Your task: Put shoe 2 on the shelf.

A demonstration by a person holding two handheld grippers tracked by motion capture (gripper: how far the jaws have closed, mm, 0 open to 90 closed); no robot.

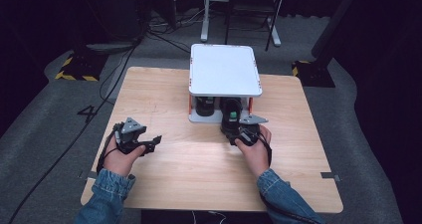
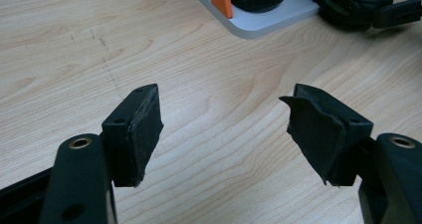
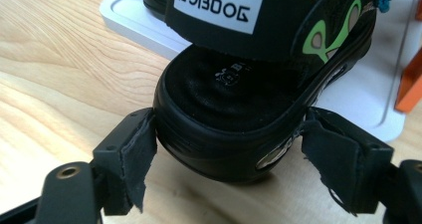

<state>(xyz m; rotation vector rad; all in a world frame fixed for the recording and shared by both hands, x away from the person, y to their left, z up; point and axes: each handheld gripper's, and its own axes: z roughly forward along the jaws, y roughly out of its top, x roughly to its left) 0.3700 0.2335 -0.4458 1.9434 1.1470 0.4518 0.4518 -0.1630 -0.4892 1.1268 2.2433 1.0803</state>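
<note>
A person sits at a wooden tabletop point(image 1: 199, 164) with a two-jaw tool in each hand; at the far middle stands a small white two-tier rack point(image 1: 225, 69) with orange posts, and a black shoe point(image 1: 205, 106) sits on its lower shelf; a second black sandal point(image 3: 249, 84), with green trim and a white label on its strap, lies at the front edge of the rack's lower shelf, its heel end facing the person and reaching over the wood; the right tool point(image 1: 244, 130) is at that heel, and in the right gripper view its jaws stand on either side of the sole, the pads touching or all but touching the rubber, so it looks closed lightly around the sandal, though how firm the hold is cannot be told; the left tool point(image 2: 226, 134) rests spread wide open over bare wood, well apart from the rack, holding nothing; the step in hand appears to be gripping the sandal by its heel; to do it well, squeeze across the thick sole, not the soft strap, keep the jaws level, and move it straight, clear of the orange post point(image 3: 410, 82) beside it
</note>
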